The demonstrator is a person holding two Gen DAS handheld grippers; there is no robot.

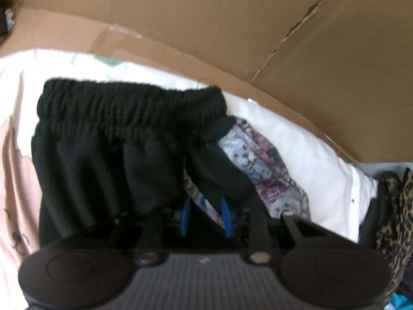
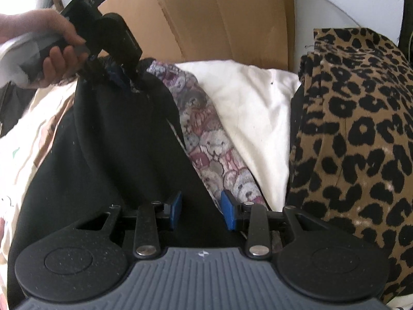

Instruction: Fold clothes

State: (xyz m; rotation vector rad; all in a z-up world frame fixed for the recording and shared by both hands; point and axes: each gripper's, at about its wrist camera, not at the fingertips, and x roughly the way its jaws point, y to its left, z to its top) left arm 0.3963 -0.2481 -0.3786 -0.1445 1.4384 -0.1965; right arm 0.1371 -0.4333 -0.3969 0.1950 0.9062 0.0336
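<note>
A black garment (image 1: 116, 134) with a gathered elastic waistband hangs over a pile of clothes. In the left wrist view it drapes over my left gripper (image 1: 205, 214); only the blue pads (image 1: 225, 215) show, close together with black cloth bunched over them. The right wrist view shows a hand (image 2: 55, 59) holding the left gripper (image 2: 113, 72) at the upper left, shut on the garment's (image 2: 124, 142) top edge. From there the cloth runs down to my right gripper (image 2: 201, 210), whose blue pads (image 2: 228, 211) press on black fabric filling the gap.
Brown cardboard (image 1: 232, 25) (image 2: 219, 18) stands behind the pile. Under the black garment lie a bear-patterned cloth (image 2: 214, 139), a white cloth (image 2: 253, 108) and a pale pink printed one (image 1: 15, 180). A leopard-print garment (image 2: 361, 129) fills the right side.
</note>
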